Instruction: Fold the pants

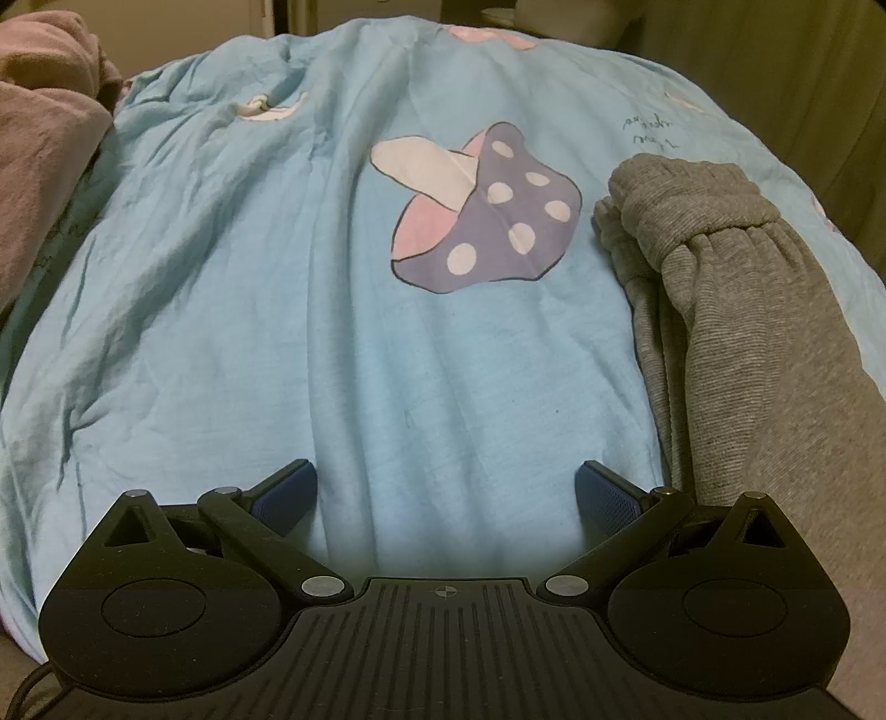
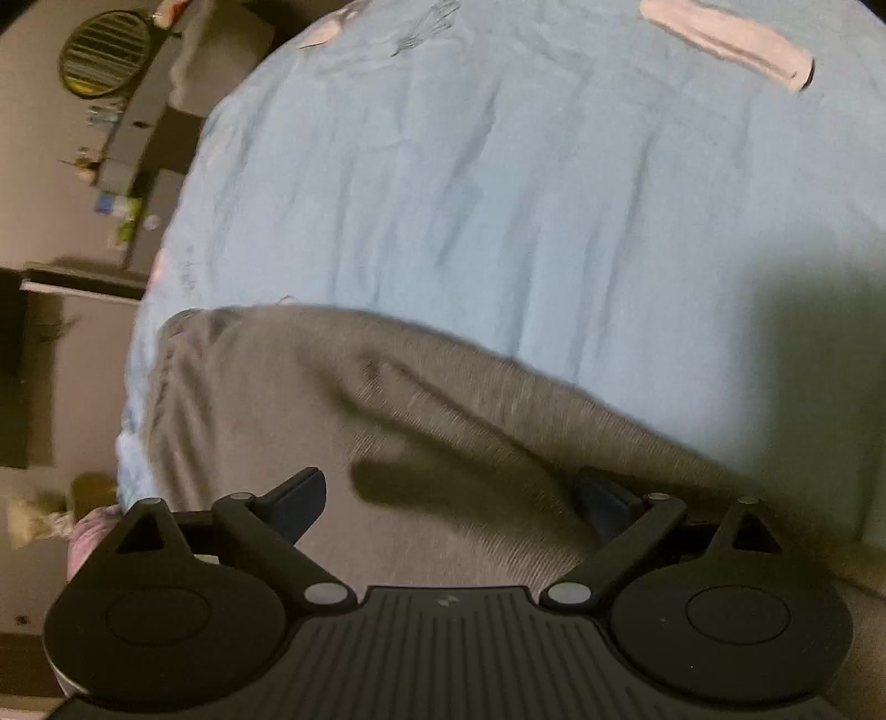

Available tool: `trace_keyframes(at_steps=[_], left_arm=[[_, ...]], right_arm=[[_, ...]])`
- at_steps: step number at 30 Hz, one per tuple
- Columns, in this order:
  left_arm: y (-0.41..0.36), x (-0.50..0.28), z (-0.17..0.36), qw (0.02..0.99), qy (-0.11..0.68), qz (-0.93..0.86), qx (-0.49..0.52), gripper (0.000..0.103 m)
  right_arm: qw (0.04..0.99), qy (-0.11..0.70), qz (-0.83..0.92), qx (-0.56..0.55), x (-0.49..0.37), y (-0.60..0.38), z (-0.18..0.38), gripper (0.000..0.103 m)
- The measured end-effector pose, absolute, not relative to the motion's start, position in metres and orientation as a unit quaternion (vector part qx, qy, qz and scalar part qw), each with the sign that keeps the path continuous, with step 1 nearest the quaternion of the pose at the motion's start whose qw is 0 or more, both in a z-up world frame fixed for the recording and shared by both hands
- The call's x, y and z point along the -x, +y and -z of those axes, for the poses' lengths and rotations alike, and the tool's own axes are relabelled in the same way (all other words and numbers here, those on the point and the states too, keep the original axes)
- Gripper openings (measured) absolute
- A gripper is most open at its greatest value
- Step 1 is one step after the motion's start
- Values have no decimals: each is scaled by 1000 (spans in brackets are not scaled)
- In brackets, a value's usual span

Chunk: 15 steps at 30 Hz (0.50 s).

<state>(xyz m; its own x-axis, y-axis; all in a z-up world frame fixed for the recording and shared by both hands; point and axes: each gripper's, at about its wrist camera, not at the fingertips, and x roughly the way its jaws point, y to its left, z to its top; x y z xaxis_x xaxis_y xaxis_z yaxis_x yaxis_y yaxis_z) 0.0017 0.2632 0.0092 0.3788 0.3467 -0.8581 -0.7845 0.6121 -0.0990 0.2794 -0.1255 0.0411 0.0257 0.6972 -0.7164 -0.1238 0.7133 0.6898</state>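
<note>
Grey ribbed pants [image 1: 747, 332] lie on the light blue bedsheet [image 1: 249, 304], along the right side of the left wrist view, their gathered end toward the far side. My left gripper [image 1: 446, 493] is open and empty above bare sheet, left of the pants. In the right wrist view the pants [image 2: 360, 443] fill the lower half, lying across the sheet [image 2: 498, 194]. My right gripper [image 2: 448, 498] is open and empty just above the grey fabric, its fingers [image 2: 299, 498] spread wide.
A purple mushroom print [image 1: 487, 210] marks the sheet's middle. A pinkish blanket [image 1: 50, 99] is bunched at the far left. Past the bed edge in the right wrist view stand a shelf with small items [image 2: 122, 166] and a round mirror-like object [image 2: 105, 52].
</note>
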Motion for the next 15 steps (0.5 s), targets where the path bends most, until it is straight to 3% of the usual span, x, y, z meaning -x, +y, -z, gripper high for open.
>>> trace_keyframes(at_steps=[11, 15], left_arm=[[262, -3, -9, 789, 428, -360, 254, 103], [264, -4, -8, 790, 428, -359, 254, 103]], right_arm=[[574, 624, -367, -382, -282, -111, -12, 99], [534, 585, -352, -499, -288, -109, 5, 99]])
